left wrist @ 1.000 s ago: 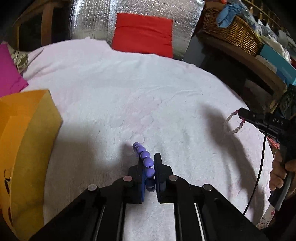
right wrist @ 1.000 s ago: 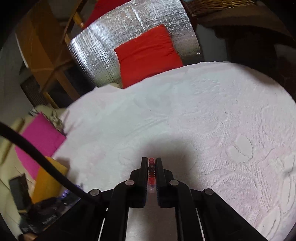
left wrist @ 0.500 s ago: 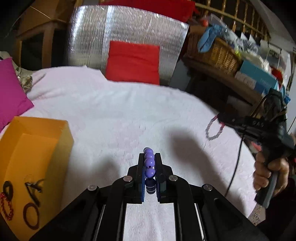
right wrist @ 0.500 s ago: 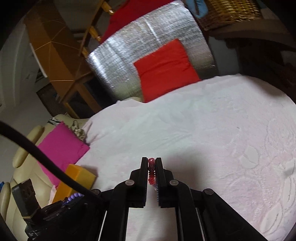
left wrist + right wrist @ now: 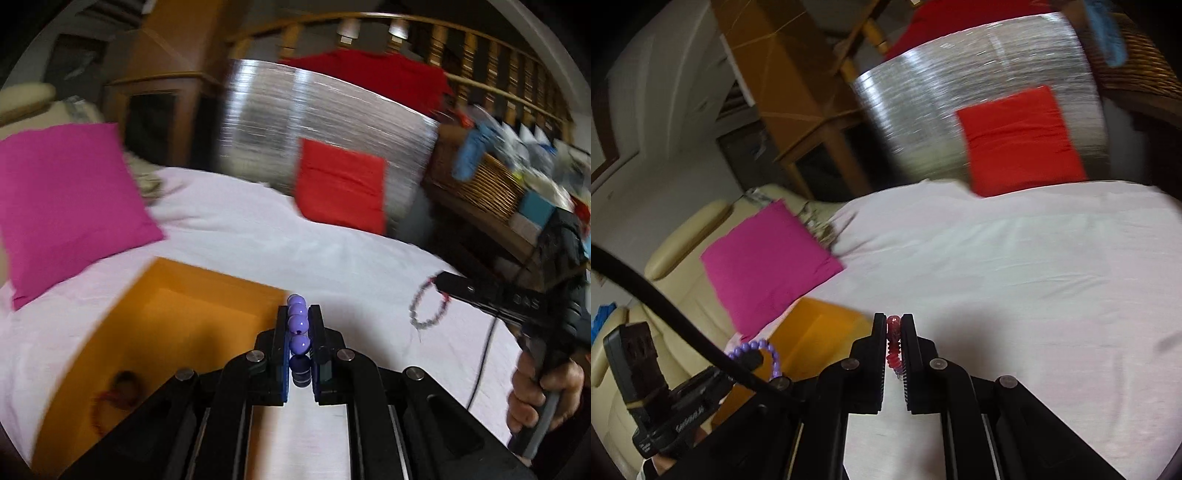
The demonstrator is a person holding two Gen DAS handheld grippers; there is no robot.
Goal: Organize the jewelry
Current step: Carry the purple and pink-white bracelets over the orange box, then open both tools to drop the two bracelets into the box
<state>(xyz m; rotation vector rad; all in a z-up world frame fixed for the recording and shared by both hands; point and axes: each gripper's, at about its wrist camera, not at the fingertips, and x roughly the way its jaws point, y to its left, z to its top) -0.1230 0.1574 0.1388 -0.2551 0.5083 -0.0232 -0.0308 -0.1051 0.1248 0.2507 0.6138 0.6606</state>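
My left gripper (image 5: 298, 314) is shut on a purple bead bracelet (image 5: 298, 325) and holds it in the air beside the right edge of an open orange box (image 5: 177, 332). Red and dark bracelets (image 5: 114, 391) lie blurred in the box. My right gripper (image 5: 894, 325) is shut on a red and pink bead bracelet (image 5: 893, 343), also lifted above the white bedspread (image 5: 1015, 277). In the left wrist view that bracelet (image 5: 428, 306) hangs as a loop from the right gripper (image 5: 441, 280). The right wrist view shows the purple bracelet (image 5: 757, 350) and the orange box (image 5: 812, 336) at lower left.
A magenta cushion (image 5: 62, 206) lies at the bed's left side, a red cushion (image 5: 340, 188) against a silver foil panel (image 5: 325, 122) at the back. A wicker basket (image 5: 480, 184) with clutter stands on a shelf at right. A cream sofa (image 5: 676, 236) is left of the bed.
Both grippers have risen and swung left with their bracelets still held. The left gripper now sits at the orange box's edge. The view tilted up and is blurred.
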